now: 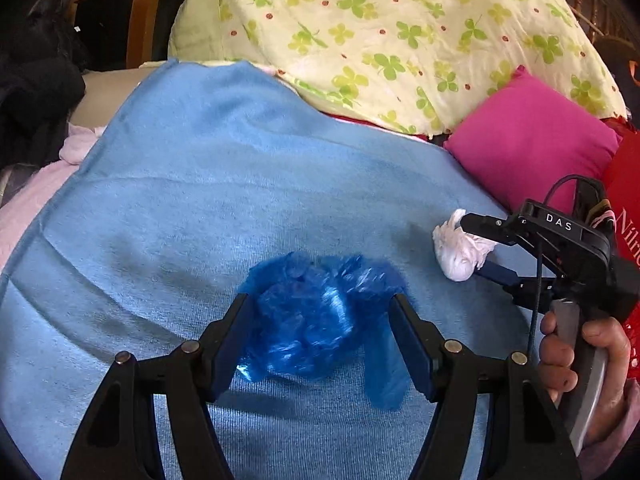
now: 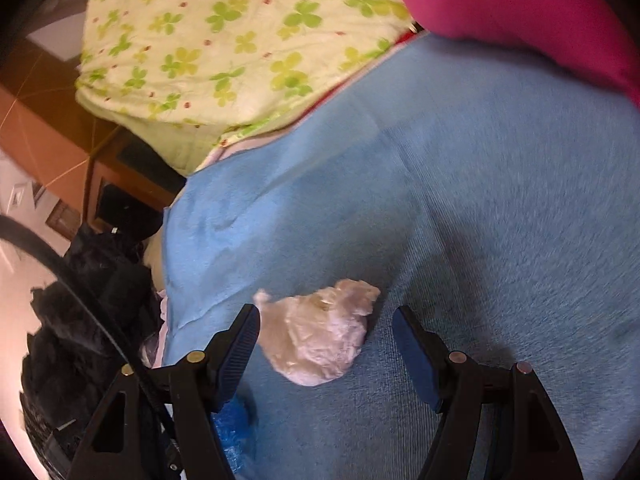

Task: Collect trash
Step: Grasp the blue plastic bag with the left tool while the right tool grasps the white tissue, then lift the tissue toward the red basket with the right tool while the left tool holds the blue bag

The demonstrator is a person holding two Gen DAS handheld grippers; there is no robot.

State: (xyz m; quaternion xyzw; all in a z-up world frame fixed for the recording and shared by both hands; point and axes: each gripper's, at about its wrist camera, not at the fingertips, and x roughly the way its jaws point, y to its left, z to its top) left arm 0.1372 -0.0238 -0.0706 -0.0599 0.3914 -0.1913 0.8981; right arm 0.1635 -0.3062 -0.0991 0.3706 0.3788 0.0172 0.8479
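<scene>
On the light-blue fleece blanket (image 1: pixel 248 184), crumpled blue plastic film (image 1: pixel 316 316) is bracketed by the left gripper (image 1: pixel 320 320), jaws spread. Just right of it, a crumpled white plastic wad (image 2: pixel 320 336) is flanked by the right gripper (image 2: pixel 326 332), jaws likewise spread.

Two close fisheye views look forward and down along gripper fingers onto a blue blanket (image 1: pixel 224 184). The left view also catches the right gripper (image 1: pixel 466 246) (at its right edge); both share a clover-print quilt (image 2: pixel 208 40).

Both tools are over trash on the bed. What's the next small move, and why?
Probably close the left tool: the crumpled blue plastic already sits between its open fingers on the blue blanket. The right tool is open around the white wad.
</scene>
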